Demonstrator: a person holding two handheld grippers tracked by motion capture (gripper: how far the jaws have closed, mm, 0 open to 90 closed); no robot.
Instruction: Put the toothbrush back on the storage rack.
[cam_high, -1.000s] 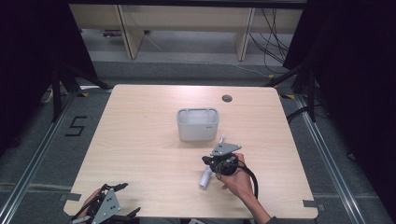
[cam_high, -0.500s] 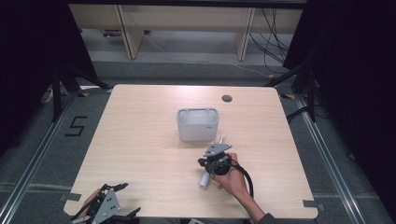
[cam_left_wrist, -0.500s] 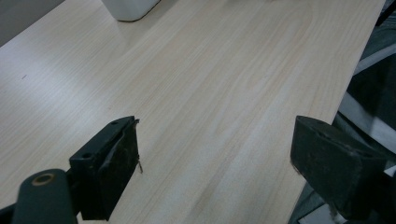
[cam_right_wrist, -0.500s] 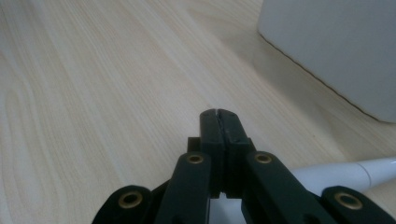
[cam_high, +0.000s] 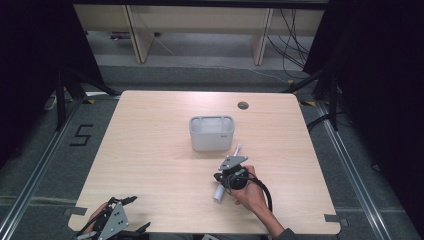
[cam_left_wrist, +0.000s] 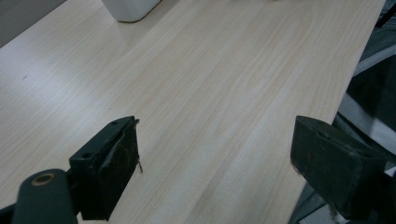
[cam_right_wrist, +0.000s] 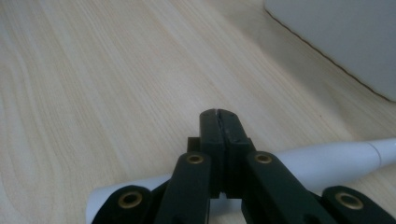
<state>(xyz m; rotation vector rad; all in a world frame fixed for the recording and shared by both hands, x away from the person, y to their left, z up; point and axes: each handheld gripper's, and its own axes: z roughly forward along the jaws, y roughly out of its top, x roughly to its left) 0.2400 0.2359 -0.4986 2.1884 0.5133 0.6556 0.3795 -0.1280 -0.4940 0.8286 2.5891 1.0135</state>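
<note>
Here right tongs (cam_right_wrist: 219, 114) pressed together hide the white tube's (cam_right_wrist: 327, 161) middle (left tongs (cam_left_wrist: 215, 158) wide)

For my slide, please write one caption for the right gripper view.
Shut right tongs above a white tube-shaped object lying on the wooden table.

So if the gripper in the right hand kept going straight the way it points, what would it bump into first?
Probably the white box. The right gripper, jaws shut over a white tube, aims across bare table toward the box's lower edge, though depth is hard to judge.
</note>
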